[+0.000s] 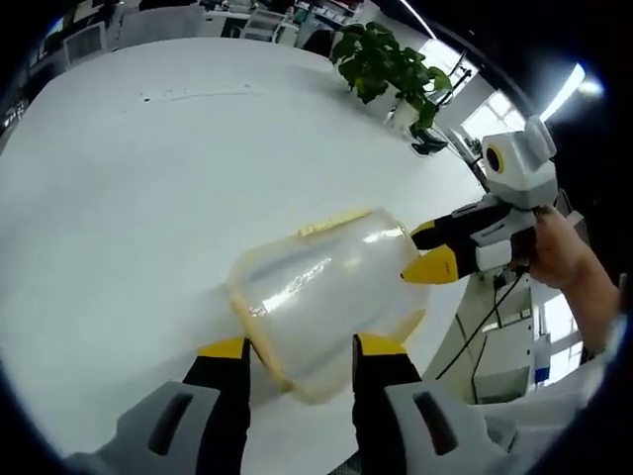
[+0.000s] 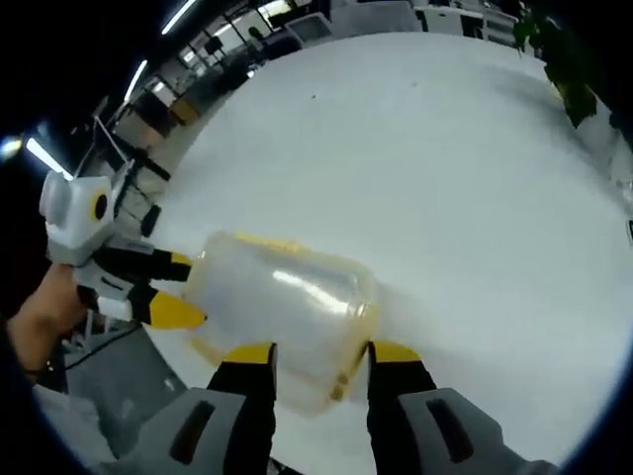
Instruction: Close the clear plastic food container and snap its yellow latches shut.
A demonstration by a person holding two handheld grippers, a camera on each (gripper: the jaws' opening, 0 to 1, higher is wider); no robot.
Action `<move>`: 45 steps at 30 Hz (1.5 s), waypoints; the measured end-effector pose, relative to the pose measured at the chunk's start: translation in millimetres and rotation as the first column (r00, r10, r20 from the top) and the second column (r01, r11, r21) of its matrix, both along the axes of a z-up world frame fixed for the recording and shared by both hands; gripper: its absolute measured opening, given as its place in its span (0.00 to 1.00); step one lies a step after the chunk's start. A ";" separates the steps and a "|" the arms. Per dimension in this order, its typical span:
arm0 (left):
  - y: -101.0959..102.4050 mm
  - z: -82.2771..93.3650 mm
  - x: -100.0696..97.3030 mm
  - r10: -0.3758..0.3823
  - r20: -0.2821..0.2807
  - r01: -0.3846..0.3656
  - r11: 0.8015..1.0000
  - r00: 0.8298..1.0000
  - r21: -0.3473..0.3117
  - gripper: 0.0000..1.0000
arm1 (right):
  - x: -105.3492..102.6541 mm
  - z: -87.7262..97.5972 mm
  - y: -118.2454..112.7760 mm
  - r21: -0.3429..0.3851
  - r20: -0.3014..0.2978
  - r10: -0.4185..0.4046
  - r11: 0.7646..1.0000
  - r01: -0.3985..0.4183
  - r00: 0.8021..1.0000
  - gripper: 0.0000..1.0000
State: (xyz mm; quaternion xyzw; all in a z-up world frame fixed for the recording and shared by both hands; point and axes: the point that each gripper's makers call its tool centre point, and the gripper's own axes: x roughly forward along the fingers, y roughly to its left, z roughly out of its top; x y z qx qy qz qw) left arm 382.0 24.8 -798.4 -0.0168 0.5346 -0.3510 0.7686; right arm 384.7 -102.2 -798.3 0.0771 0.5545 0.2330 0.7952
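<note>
The clear container (image 1: 321,297) rests on the white desk (image 1: 119,198), its ends between each gripper's spread fingers: left gripper (image 1: 302,348), then right gripper (image 2: 321,354). Lid appears seated; next, pressing a yellow latch (image 1: 334,222) shut.

white table (image 1: 119,198), clear container (image 1: 326,287), potted plant (image 1: 391,69)

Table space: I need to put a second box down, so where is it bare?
The white table lies bare from the clear container out to the potted plant at its far edge. It is crowded at the near edge, where the left gripper and right gripper flank the container.
</note>
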 end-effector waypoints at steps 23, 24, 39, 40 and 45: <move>5.4 7.8 6.6 -0.030 0.078 0.030 1.000 0.996 -0.007 0.45 | -0.7 8.2 0.3 -0.105 0.061 0.111 0.989 -0.104 0.992 0.35; 6.0 8.4 7.1 -0.033 0.083 0.033 0.999 0.996 -0.005 0.45 | -0.9 8.9 -0.4 -0.114 0.062 0.120 0.987 -0.112 0.991 0.35; 1.9 18.9 10.4 -0.142 0.156 0.141 0.990 0.978 0.015 0.45 | -2.9 20.5 -1.7 -0.188 0.066 0.250 0.954 -0.234 0.966 0.31; 1.9 19.5 10.9 -0.142 0.157 0.141 0.990 0.977 0.014 0.45 | -3.9 21.4 -0.7 -0.187 0.064 0.256 0.952 -0.240 0.965 0.31; 3.2 22.4 11.9 -0.171 0.172 0.169 0.985 0.970 0.027 0.44 | -6.3 21.6 -0.2 -0.210 0.057 0.293 0.938 -0.275 0.954 0.31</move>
